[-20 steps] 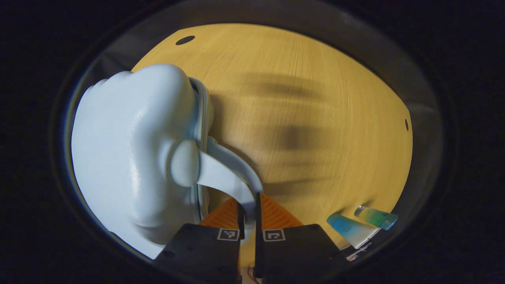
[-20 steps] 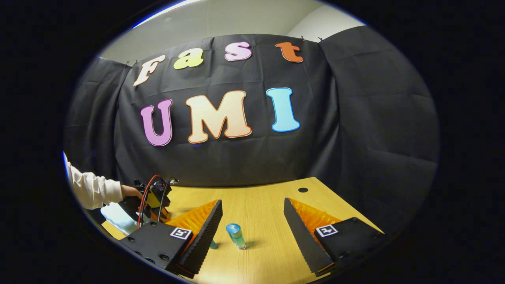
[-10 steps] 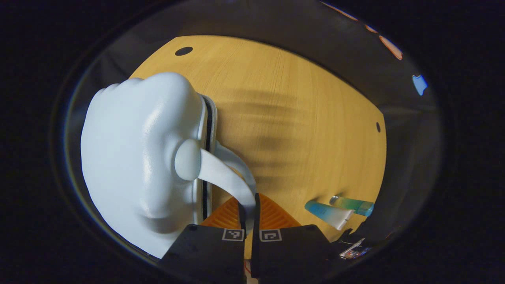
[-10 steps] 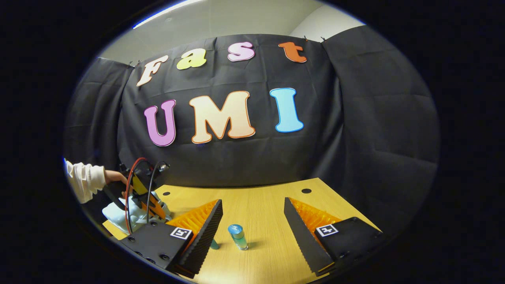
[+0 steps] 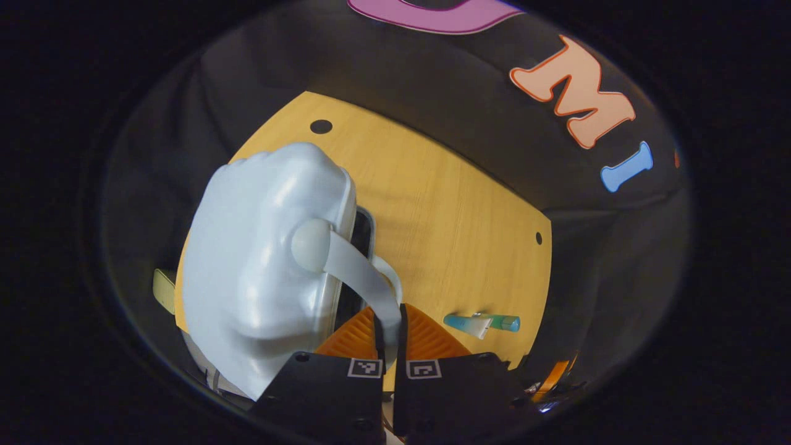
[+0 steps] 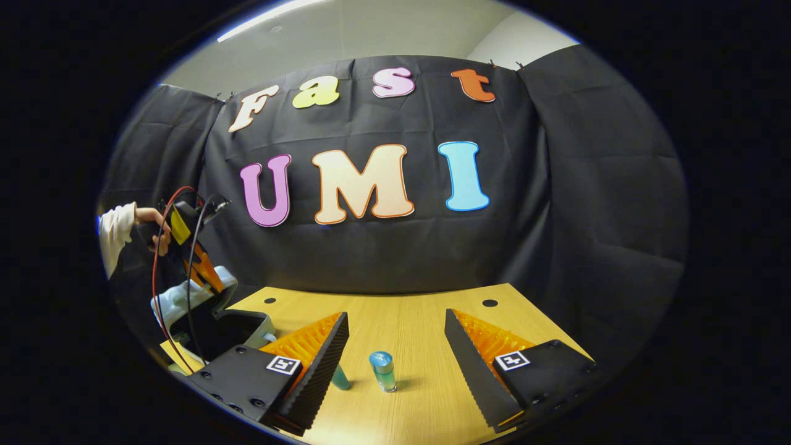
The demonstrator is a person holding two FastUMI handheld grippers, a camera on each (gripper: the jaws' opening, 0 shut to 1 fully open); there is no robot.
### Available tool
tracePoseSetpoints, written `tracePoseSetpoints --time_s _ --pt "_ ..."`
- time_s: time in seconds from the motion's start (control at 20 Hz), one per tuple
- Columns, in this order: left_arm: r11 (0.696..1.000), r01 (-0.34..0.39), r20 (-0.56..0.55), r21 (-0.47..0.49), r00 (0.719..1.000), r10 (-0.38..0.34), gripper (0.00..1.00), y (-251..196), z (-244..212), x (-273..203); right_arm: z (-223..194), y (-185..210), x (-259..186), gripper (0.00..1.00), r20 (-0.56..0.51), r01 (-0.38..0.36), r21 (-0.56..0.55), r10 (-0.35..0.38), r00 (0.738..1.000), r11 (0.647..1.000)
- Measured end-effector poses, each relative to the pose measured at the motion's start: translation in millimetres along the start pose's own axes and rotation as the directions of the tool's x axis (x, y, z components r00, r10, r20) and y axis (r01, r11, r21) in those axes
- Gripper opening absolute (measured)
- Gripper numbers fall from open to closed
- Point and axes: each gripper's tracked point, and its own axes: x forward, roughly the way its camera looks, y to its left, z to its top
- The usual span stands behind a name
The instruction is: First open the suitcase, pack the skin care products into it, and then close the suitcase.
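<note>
In the left gripper view, the left gripper at the bottom centre pinches the handle strap of the pale blue suitcase, whose lid is lifted with a dark gap along its right edge. Two tubes lie on the wooden table at lower right. In the right gripper view, the right gripper is spread wide, holding nothing, with an upright bottle between its fingers farther off; the suitcase stands open at the left edge.
</note>
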Motion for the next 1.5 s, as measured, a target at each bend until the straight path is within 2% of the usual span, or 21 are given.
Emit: tracePoseSetpoints --time_s 0.2,0.55,0.7,0.95,1.0,1.05,1.4,1.5 --pt "0.999 -0.016 0.075 -0.029 0.997 0.019 0.00 30.5 21.9 -39.4 -0.4 9.0 -3.3 0.98 0.004 -0.015 0.001 0.015 1.000 1.000" --pt "0.991 -0.119 0.172 -0.065 0.977 0.129 0.00 107.7 61.0 -96.4 3.5 28.7 -0.7 0.98 0.016 -0.033 0.000 0.033 0.999 0.999" --pt "0.986 -0.125 0.187 -0.108 0.972 0.143 0.00 139.2 73.1 -112.0 1.5 39.0 0.3 0.98 0.011 -0.037 0.002 0.037 0.999 0.999" --pt "0.978 -0.177 0.185 -0.115 0.963 0.196 0.00 199.9 78.5 -126.0 -3.1 56.2 4.5 0.98 -0.006 -0.030 0.006 0.030 1.000 1.000" --pt "0.975 -0.189 0.185 -0.120 0.960 0.209 0.00 212.8 79.8 -127.6 -3.2 60.5 5.0 0.95 -0.006 -0.030 0.004 0.030 1.000 1.000" --pt "0.972 -0.198 0.184 -0.127 0.958 0.220 0.00 225.1 80.8 -128.6 -2.1 64.7 5.9 0.98 -0.005 -0.031 0.002 0.031 1.000 1.000" --pt "0.951 -0.216 0.168 -0.220 0.952 0.255 0.00 296.7 68.7 -123.8 -13.3 96.5 11.3 0.96 -0.033 -0.059 -0.012 0.059 0.998 0.998" --pt "0.945 -0.233 0.159 -0.229 0.949 0.272 0.00 314.9 60.3 -118.2 -13.1 104.9 13.8 0.98 -0.038 -0.073 -0.014 0.072 0.997 0.997"
